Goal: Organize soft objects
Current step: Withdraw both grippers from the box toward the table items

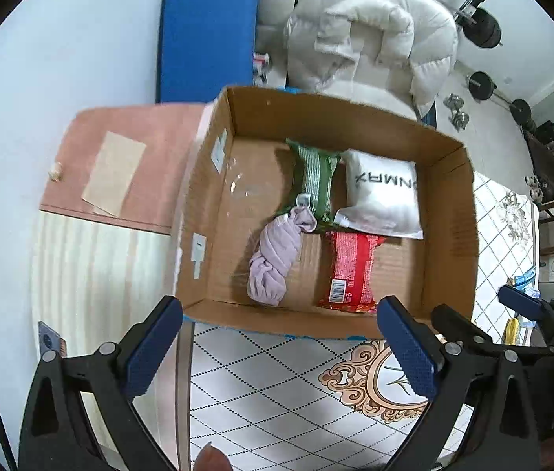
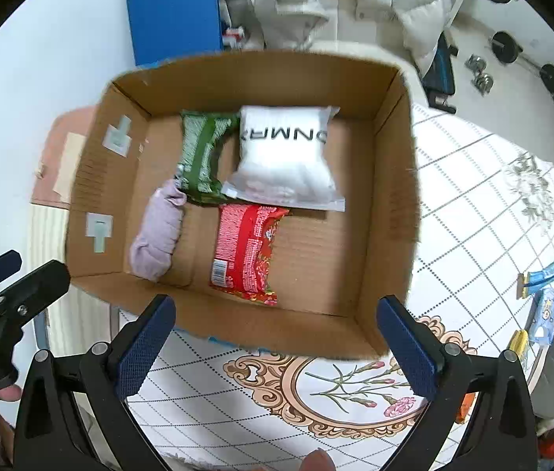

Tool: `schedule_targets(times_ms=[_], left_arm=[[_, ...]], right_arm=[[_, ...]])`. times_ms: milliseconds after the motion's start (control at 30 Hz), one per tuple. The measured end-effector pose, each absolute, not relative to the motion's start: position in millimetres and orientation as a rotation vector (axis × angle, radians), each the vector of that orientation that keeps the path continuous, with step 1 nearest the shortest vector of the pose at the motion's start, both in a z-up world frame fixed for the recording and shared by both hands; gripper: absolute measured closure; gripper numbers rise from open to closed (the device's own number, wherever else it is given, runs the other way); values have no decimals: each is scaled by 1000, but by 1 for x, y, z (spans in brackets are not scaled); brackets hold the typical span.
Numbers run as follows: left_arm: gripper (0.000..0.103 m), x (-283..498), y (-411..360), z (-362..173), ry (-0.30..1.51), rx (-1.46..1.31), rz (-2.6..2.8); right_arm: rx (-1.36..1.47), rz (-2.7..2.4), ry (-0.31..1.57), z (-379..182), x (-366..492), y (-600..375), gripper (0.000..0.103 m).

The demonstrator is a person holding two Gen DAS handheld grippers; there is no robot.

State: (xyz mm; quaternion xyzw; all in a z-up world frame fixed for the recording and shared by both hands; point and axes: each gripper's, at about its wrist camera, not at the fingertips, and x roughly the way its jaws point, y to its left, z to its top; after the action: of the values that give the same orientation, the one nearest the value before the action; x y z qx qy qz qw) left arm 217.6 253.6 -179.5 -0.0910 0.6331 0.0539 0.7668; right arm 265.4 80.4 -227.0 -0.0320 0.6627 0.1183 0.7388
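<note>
One box [image 2: 390, 180]: three packets [image 2: 249, 247], one cloth bundle [image 2: 157, 235].

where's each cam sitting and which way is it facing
Left wrist: on the left hand-held gripper, looking down into the cardboard box; its open blue fingers, the right hand-held gripper and a fingertip show.
Right wrist: on the right hand-held gripper, looking down on the box; open fingers, the left hand-held gripper at left edge.
Shared: box, red packet, green packet, white pouch, lilac cloth.
</note>
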Motion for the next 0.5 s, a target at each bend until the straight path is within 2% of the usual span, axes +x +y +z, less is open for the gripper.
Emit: schedule_targets(times_ms=[500], left_arm=[[1,170,235,-122,1238,-169,135]], right_arm=[[-56,251,1286,-154,209,54,0]])
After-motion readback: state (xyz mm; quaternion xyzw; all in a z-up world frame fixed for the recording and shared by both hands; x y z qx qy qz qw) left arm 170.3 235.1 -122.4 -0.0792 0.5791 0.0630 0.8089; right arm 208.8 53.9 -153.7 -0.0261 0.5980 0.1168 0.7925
